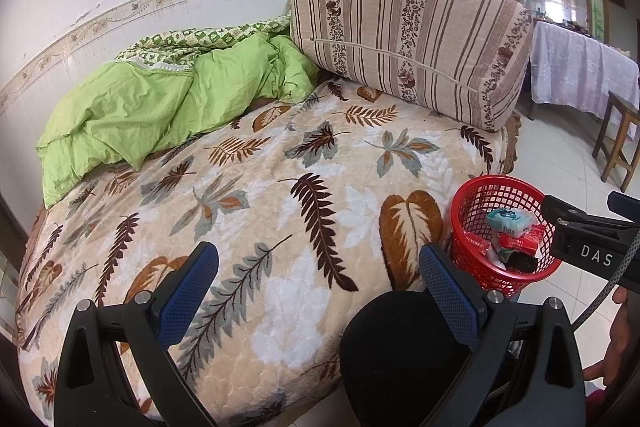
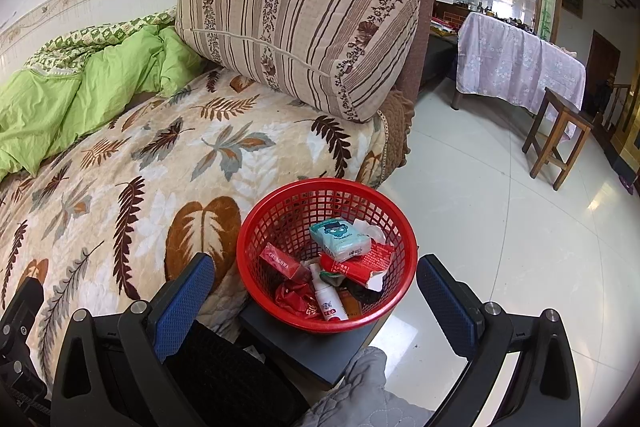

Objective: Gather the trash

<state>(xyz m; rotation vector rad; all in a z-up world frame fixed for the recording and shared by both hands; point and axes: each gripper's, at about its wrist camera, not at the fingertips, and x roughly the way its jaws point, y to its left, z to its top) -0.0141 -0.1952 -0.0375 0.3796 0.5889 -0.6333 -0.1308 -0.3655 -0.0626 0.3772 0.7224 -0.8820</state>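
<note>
A red mesh basket [image 2: 256, 227] stands on a dark low stand [image 2: 304, 351] beside the bed. Inside it lie a teal tissue pack [image 2: 340, 237], a red cigarette box [image 2: 280, 263], a torn red wrapper [image 2: 360, 265] and a small white spray bottle [image 2: 330, 301]. My right gripper [image 2: 316, 287] hangs open just above the basket's near rim, nothing between its fingers. My left gripper [image 1: 320, 275] is open over the leaf-patterned blanket [image 1: 240, 187], holding nothing. In the left wrist view the basket [image 1: 472, 203] sits at the right, with the right gripper's body over it.
A striped cushion [image 1: 408, 43] leans on the sofa arm at the bed's head. A crumpled green quilt [image 1: 140, 107] lies along the wall. On the tiled floor [image 2: 500, 227] stand a wooden stool [image 2: 560, 139] and a table under a lilac cloth [image 2: 520, 63].
</note>
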